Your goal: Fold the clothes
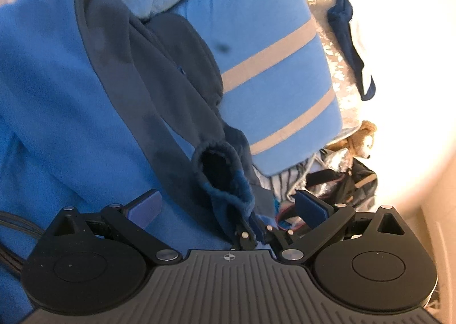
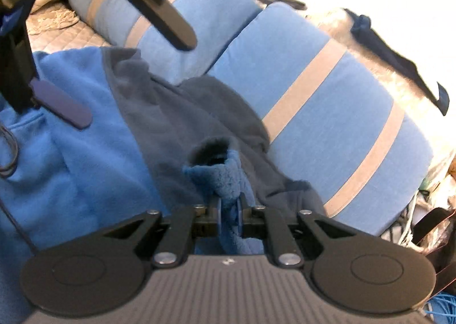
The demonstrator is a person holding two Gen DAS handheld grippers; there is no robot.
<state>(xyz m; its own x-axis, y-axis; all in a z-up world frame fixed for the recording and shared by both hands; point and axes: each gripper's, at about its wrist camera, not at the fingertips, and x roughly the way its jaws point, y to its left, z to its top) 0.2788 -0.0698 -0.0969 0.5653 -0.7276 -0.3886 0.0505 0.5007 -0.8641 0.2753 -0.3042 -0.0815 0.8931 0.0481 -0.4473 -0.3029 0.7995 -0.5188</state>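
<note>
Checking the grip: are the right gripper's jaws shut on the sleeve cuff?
Shut: the right gripper pinches the blue fleece sleeve cuff between its jaws.

We see a bed with a grey quilted cover [image 2: 57, 36]. Two blue pillows with grey stripes lie on it, one [image 2: 327, 113] in front and one [image 2: 159, 19] behind, touching. A small brown teddy bear [image 1: 359, 140] sits by the front pillow's lower corner. Very bright light [image 1: 404, 67] washes out the right side.
</note>
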